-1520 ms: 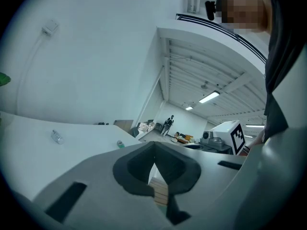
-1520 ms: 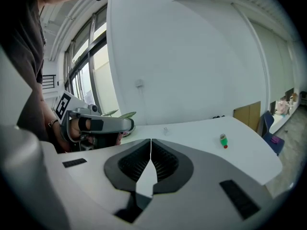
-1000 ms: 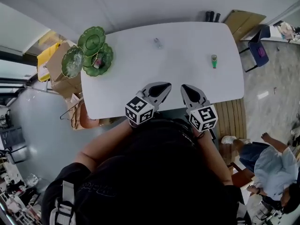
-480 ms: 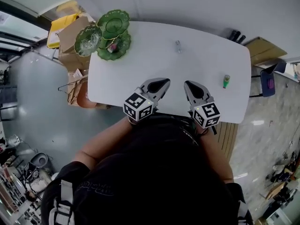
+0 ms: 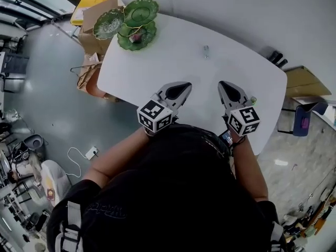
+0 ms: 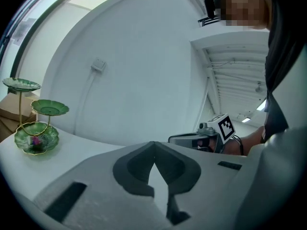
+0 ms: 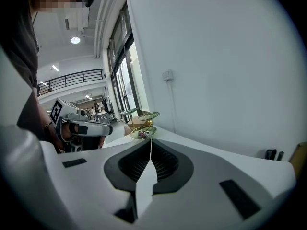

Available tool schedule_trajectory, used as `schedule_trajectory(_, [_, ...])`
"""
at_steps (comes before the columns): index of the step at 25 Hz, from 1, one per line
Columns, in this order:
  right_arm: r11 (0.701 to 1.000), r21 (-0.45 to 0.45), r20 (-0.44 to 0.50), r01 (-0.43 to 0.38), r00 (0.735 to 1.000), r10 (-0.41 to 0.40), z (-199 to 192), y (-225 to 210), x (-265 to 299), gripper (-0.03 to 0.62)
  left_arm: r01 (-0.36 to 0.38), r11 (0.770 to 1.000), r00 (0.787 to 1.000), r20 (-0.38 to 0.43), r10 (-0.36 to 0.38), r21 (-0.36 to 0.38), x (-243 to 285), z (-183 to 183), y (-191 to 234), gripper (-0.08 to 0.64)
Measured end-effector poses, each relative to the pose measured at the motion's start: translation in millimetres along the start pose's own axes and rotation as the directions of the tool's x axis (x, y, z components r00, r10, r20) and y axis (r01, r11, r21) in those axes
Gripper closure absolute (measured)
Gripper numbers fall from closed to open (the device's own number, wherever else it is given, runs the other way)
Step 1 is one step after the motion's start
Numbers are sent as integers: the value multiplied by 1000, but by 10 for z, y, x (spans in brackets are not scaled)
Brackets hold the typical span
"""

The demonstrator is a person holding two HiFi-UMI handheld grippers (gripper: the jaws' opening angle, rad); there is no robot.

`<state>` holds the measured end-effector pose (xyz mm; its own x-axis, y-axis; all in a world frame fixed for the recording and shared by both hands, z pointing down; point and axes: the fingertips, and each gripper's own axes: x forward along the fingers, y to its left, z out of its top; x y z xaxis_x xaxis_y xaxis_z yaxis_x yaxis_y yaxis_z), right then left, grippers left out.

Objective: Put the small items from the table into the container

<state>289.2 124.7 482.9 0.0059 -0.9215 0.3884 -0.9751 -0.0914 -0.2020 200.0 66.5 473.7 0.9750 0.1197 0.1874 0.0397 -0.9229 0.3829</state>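
A green three-tier dish stand [image 5: 131, 25] stands at the far left corner of the white table [image 5: 157, 62], with a small pink thing in its lowest dish. A small clear item [image 5: 206, 50] lies near the far edge. A small green item [image 5: 252, 100] peeks out just right of my right gripper [image 5: 229, 86]. My left gripper [image 5: 182, 88] hovers over the near edge. Both point across the table, shut and empty. The left gripper view shows its own jaws [image 6: 153, 150] together and the stand [image 6: 36, 128] far left. In the right gripper view the jaws [image 7: 150, 145] meet below the stand [image 7: 144, 126].
Cardboard boxes and a yellow bag [image 5: 92, 7] sit on the floor past the table's left end. A brown board [image 5: 307, 83] and a dark chair [image 5: 303, 124] are at the right. A white wall runs behind the table. A cable with a socket [image 5: 90, 152] lies on the floor.
The head view has swung round, so the table now lies slanted. Both grippers have shifted right along the near edge, and the right one now sits beside the green item.
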Motion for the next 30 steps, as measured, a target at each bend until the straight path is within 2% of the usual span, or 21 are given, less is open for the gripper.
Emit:
schedule_trajectory(6, [999,-3,-6,-48,999,48,-151,-152,-206,574,-58,998,998,-5,58,-12,57,-242,-271,554])
schedule_trajectory(13, [997,51,-2,-51,999,51,-282,-288,-289,574,-82,996,997,-16,82,-25,175,-300,-297,554])
schedule_trajectory(19, [996,68,-2,-61,998,62,-324,-334,-224,574,-69,997,997,-30,68,-34,293,-373,-290,554])
schedule_trajectory(23, [995,91,3,-51,999,51,-308,-372,-141,574,-76,996,997,-38,74,-53,295,-403,-179,554])
schedule_trajectory(30, [993,114,-31,-32,999,36,-327,-442,185,572,-44,998,998,-52,42,-51,405,-377,57,554])
